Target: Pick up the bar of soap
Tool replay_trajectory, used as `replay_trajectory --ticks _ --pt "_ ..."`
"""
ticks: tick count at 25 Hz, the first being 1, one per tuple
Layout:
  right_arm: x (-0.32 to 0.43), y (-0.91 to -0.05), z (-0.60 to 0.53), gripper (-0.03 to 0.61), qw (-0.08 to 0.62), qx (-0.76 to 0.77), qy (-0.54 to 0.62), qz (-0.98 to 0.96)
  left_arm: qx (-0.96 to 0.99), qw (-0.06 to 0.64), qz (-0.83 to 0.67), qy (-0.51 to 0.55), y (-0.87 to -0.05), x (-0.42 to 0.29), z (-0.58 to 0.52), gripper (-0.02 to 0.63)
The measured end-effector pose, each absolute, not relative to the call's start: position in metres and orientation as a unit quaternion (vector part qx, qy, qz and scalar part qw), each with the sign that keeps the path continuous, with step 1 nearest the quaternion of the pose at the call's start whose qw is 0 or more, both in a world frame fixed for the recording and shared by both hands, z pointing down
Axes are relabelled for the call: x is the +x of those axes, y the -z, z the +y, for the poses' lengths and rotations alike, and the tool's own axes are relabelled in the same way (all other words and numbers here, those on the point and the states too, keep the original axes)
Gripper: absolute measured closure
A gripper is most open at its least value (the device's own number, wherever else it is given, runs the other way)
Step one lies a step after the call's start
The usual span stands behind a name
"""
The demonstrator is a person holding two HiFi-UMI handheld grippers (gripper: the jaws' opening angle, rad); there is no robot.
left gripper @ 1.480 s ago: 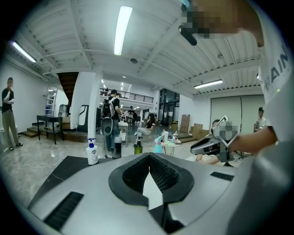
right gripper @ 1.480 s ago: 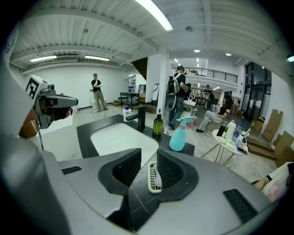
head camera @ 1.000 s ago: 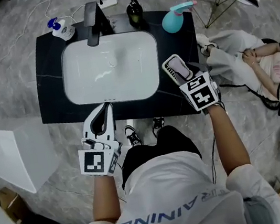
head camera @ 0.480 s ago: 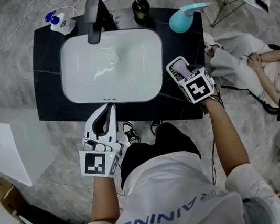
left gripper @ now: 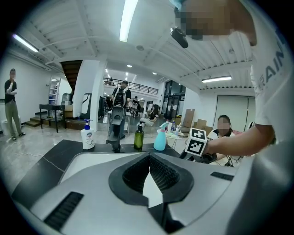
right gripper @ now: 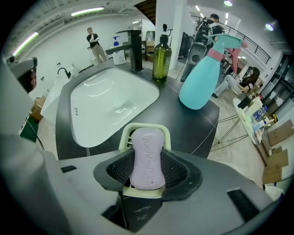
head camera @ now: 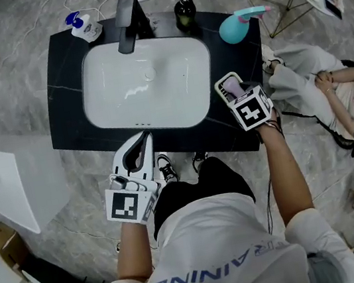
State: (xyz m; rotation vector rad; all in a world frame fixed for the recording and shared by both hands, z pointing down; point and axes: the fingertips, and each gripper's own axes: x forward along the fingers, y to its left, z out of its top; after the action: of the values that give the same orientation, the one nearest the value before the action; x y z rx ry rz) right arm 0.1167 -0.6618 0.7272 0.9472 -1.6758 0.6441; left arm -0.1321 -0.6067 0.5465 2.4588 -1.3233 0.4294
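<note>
The right gripper (head camera: 228,88) bears down on the bar of soap (right gripper: 147,153) at the worktop's (head camera: 61,89) right side, about 3 o'clock from the white basin (head camera: 120,80). The purple bar lies lengthwise in a pale green soap dish (right gripper: 124,137), and the jaws look closed against its two long sides, with the dish rim showing beneath and beyond them. The left gripper (head camera: 142,140) hangs off the worktop's front edge at 6 o'clock, jaws together on nothing.

The main hazard appears to be the bar itself. It is smooth and rounded, and if pinched too hard or off-centre it may squirt forward out of the jaws towards the teal spray bottle (right gripper: 200,82) at 1 o'clock, or skid left into the basin. A second risk is the dish, because a damp bar can cling to it. The dish might then rise with the soap and drop back onto the dark stone. The worktop's right edge is near, so a fumbled lift could also send the bar to the floor.
</note>
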Motion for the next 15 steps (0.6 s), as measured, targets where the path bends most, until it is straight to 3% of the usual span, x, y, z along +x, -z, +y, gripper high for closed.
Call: replay_trajectory --ticks 15 --pt "0.092 -0.589 -0.650 0.391 0.347 0.514 -0.172 -0.766 0.870 0.119 -0.458 -0.139 -0.502 -0.158 -0.588 0.604"
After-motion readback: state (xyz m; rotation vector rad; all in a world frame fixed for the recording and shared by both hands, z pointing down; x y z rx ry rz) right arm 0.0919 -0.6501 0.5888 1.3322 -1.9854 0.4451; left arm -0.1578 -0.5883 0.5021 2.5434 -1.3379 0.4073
